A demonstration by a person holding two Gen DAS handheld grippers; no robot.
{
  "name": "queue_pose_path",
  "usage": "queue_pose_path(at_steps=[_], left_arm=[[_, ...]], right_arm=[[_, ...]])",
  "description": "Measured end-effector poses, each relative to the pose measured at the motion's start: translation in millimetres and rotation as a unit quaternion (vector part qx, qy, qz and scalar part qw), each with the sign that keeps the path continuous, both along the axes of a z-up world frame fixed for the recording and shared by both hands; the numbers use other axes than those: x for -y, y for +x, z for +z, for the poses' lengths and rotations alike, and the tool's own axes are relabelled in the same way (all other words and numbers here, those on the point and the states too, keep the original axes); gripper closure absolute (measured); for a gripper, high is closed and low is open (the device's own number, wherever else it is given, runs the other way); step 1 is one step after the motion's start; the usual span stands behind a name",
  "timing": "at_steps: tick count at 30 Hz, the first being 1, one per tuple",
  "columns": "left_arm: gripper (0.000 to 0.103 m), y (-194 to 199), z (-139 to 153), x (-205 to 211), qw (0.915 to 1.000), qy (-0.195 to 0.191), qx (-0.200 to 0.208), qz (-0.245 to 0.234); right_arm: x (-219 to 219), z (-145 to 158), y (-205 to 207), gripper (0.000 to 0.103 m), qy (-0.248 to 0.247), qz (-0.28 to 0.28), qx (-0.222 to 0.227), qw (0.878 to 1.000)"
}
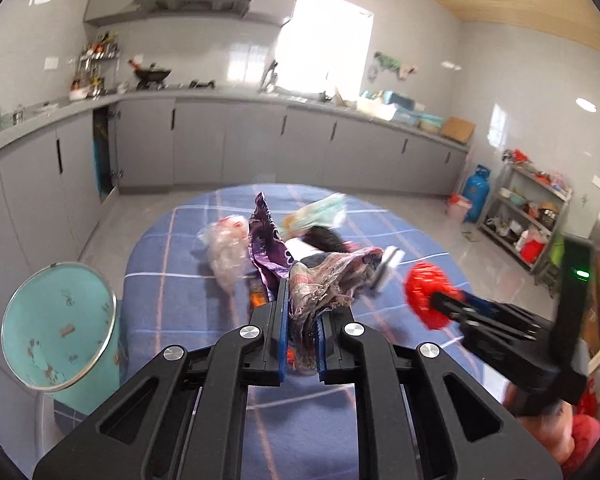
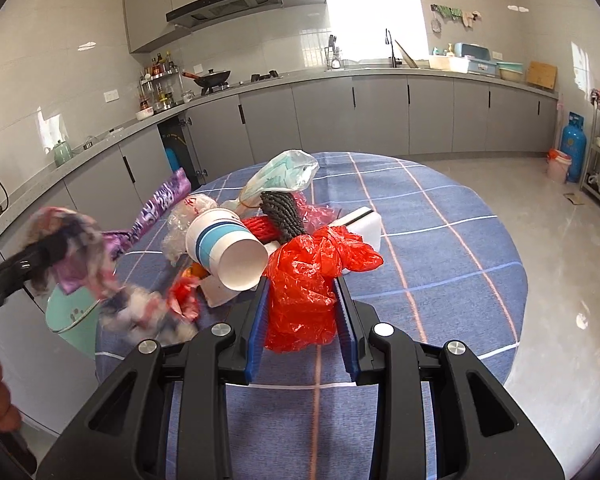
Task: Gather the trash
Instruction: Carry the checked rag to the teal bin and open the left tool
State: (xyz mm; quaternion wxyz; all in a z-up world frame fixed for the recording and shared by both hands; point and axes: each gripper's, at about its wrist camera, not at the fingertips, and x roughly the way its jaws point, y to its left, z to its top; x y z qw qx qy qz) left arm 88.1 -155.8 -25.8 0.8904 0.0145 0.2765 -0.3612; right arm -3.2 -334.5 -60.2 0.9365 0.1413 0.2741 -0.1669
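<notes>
Tilting downward, left gripper (image 1: 300,312) clamping patterned cloth (image 1: 328,280), right gripper (image 2: 302,304) pinching red bag (image 2: 312,280)

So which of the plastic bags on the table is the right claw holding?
The red plastic bag, crumpled between the right claw pads. The clear bag and the pale green one lie untouched in the pile behind.

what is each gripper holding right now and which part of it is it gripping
The left gripper pinches a patterned rag at one bunched end. The right gripper clamps a crumpled red plastic bag around its lower bunch.
</notes>
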Motion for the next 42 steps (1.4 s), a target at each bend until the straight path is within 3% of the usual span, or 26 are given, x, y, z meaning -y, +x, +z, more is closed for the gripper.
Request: queue_pose_path(at_steps=[2,3,5,10,13,17,19,23,25,27,29,32,35,38,41,42], left_arm=[[0.087,4,-6,-1,0.9999,0.012,-0.002,0.002],[0.076,6,-12,-2,0.9997,0.023,-0.002,0.01],[0.066,10,-23,-7,0.9991,0.033,-0.012,0.022],[0.063,20,-48,-15,0.9967,0.059,-0.035,0.043],[0.056,15,-54,-21,0.9957,0.066,-0.038,0.054],[0.034,-6,-51,-32,0.9953,0.063,-0.018,0.071],[0.034,-14,-58,-26,0.9945,0.084,-0.017,0.06],[0.034,-18,-72,-29,0.9922,0.094,-0.054,0.061],[0.036,-26,-75,-34,0.991,0.109,-0.036,0.069],[0.064,-30,-80,-31,0.9905,0.122,-0.035,0.053],[0.075,-29,-88,-28,0.9899,0.127,-0.051,0.038],[0.075,-28,-99,-23,0.9878,0.141,-0.057,0.031],[0.075,-33,-102,-18,0.9868,0.154,-0.039,0.032],[0.074,-31,-101,-22,0.9886,0.139,-0.046,0.033],[0.095,-29,-100,-28,0.9897,0.13,-0.048,0.037],[0.095,-28,-99,-31,0.9905,0.123,-0.05,0.035]], right_arm=[[-1,0,1,0.071,-0.002,0.003,0.001,1.0],[-2,-1,2,0.071,-0.002,0.004,-0.001,1.0],[-1,-4,5,0.07,0.002,0.006,-0.005,1.0],[-2,-9,13,0.07,0.008,0.011,-0.009,1.0],[-3,-11,17,0.07,0.011,0.014,-0.007,1.0],[-7,-15,25,0.07,0.018,0.022,-0.01,1.0],[-10,-16,29,0.07,0.017,0.027,-0.012,0.999],[-15,-16,32,0.07,0.016,0.034,-0.009,0.999],[-17,-13,32,0.07,0.009,0.034,-0.004,0.999],[-18,-12,33,0.07,0.009,0.036,-0.002,0.999],[-19,-11,34,0.07,0.011,0.036,-0.002,0.999],[-20,-10,33,0.07,0.013,0.035,0.0,0.999],[-21,-9,32,0.07,0.014,0.034,0.002,0.999],[-22,-8,30,0.07,0.015,0.033,0.0,0.999],[-23,-6,24,0.07,0.009,0.03,0.004,1.0],[-23,-6,23,0.07,0.008,0.028,0.006,1.0]])
